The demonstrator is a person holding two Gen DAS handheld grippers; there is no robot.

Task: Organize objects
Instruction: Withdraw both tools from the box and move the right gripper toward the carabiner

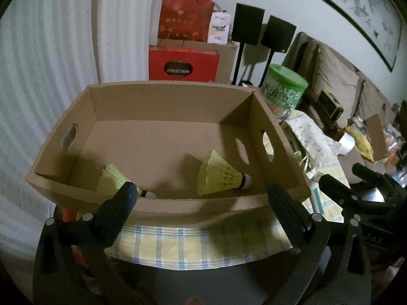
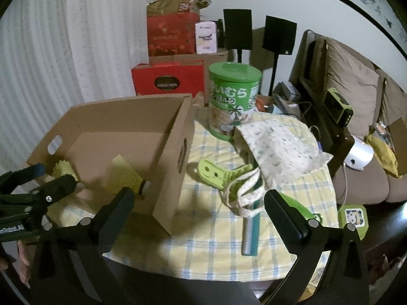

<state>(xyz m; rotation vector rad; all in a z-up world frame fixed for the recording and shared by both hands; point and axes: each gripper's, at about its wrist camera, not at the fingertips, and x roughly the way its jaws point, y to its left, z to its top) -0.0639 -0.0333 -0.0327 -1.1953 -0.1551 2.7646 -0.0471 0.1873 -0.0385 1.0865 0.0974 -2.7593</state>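
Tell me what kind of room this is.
Most likely a home living room: a cushioned sofa against the wall, a framed picture above it, and a table with a checked cloth holding a cardboard box and household clutter.

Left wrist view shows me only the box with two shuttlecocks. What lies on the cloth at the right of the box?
Observer: A green plastic clip lies flat on the checked cloth, just beside the cardboard box's right wall.
Operator: Is anything else near it?
Observer: A teal tube lies further right, its far end under the cords of a patterned pouch.
Operator: And beyond the tube?
Observer: A small green case with a picture on top sits at the cloth's right edge.
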